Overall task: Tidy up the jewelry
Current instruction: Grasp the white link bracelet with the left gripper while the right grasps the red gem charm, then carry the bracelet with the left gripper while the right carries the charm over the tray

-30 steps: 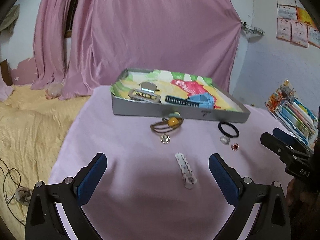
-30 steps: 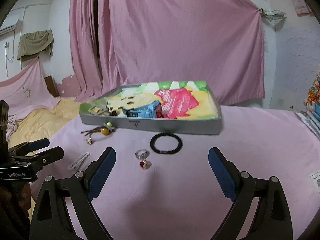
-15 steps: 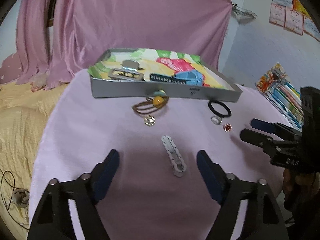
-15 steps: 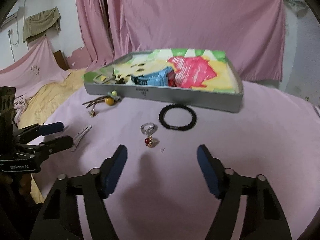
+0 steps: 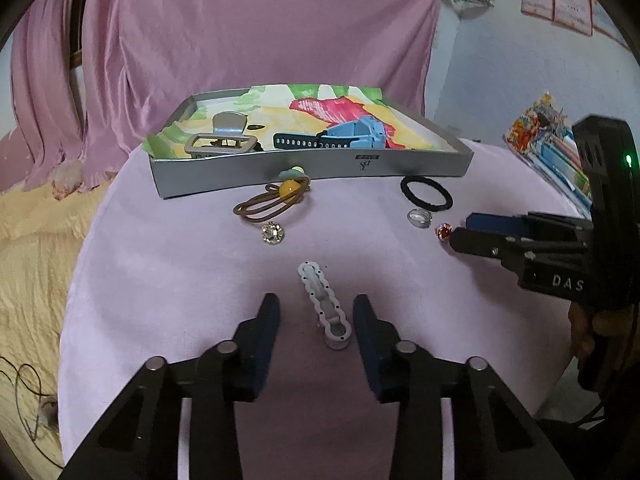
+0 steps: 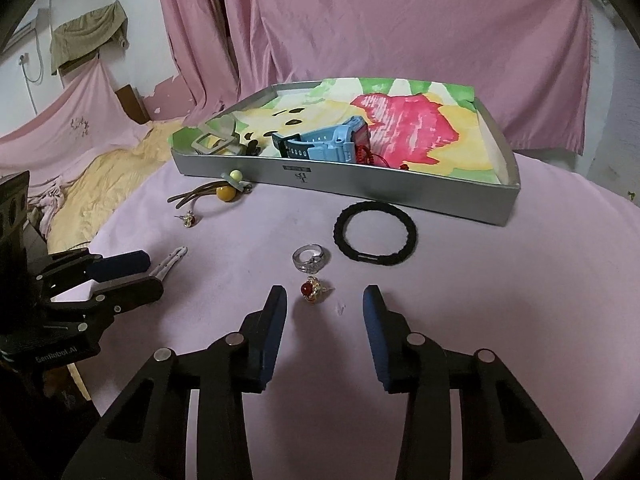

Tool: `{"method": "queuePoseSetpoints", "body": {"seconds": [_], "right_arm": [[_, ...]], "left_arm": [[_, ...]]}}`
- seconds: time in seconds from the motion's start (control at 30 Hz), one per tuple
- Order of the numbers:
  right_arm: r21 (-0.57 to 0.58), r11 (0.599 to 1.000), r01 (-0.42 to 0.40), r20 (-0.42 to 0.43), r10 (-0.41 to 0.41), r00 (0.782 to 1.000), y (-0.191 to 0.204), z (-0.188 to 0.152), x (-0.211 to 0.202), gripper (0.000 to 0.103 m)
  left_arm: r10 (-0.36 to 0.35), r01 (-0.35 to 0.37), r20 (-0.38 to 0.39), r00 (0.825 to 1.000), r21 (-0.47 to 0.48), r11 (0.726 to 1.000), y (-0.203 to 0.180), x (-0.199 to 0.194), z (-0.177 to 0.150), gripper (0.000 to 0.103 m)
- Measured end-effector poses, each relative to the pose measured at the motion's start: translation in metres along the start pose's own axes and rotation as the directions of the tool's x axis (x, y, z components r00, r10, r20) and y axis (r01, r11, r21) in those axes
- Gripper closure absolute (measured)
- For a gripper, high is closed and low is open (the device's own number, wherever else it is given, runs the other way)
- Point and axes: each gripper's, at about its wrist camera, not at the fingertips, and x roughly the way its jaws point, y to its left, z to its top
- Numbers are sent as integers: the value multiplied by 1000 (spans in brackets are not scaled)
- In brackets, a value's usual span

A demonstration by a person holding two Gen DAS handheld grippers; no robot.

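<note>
While both tongs stand spread, the left tongs (image 5: 316, 316) straddle the white hair clip (image 5: 325, 304); the red ring (image 6: 314, 289) lies just ahead of the right tongs (image 6: 325, 305).

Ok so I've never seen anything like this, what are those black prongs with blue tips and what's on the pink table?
Those are two hand-held grippers a person carries, each with a camera looking along its fingers. One picture is from the left hand-held gripper, open around a white hair clip. The other is from the right hand-held gripper, open near a red-stone ring. Nothing is held. On the pink cloth also lie a silver ring, a black hair tie and a brown bead hair tie. The grey tray holds a blue watch.
</note>
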Motion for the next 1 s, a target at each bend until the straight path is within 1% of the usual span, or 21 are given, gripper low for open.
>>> {"method": "queuePoseSetpoints", "body": {"seconds": [0.1, 0.17, 0.27, 0.33, 0.37, 0.43, 0.5, 0.6, 0.73, 0.87, 1.0], "right_arm": [[-10, 1000, -2, -12, 2, 1000, 2, 3, 5, 68], [-19, 1000, 0, -22, 0, 1000, 4, 6, 9, 68], [-36, 999, 13, -28, -14, 999, 8, 9, 11, 71], [-47, 998, 29, -30, -30, 999, 10, 10, 12, 78], [-52, 998, 33, -30, -35, 999, 11, 10, 12, 81], [-51, 998, 35, -26, -37, 999, 11, 9, 11, 88], [-43, 999, 24, -23, -25, 999, 10, 8, 10, 92], [-32, 999, 8, -16, -8, 1000, 8, 5, 8, 93], [-13, 1000, -16, -6, 16, 1000, 6, 1, 6, 93], [7, 999, -31, 25, 31, 999, 4, -1, 0, 93], [28, 999, -40, 62, 39, 997, 0, 0, -7, 93]], "left_arm": [[12, -12, -9, 1000, 9, 1000, -1, 0, 1, 80], [27, -26, -15, 1000, 17, 1000, -3, 2, 2, 88], [44, -43, -28, 999, 30, 999, -4, 3, 4, 88], [53, -51, -33, 998, 41, 998, -6, 3, 5, 88], [52, -51, -33, 998, 42, 998, -6, 3, 5, 89], [40, -39, -31, 999, 33, 999, -5, 3, 5, 89], [12, -12, -26, 1000, 16, 1000, -3, 2, 4, 89], [-41, 41, -12, 999, -14, 999, 0, 2, 3, 89], [-74, 74, -5, 997, -38, 997, 1, 2, 3, 89], [-86, 86, 10, 996, -53, 995, -1, 2, 3, 89], [-101, 104, 49, 994, -60, 993, -3, -4, 7, 89]]}}
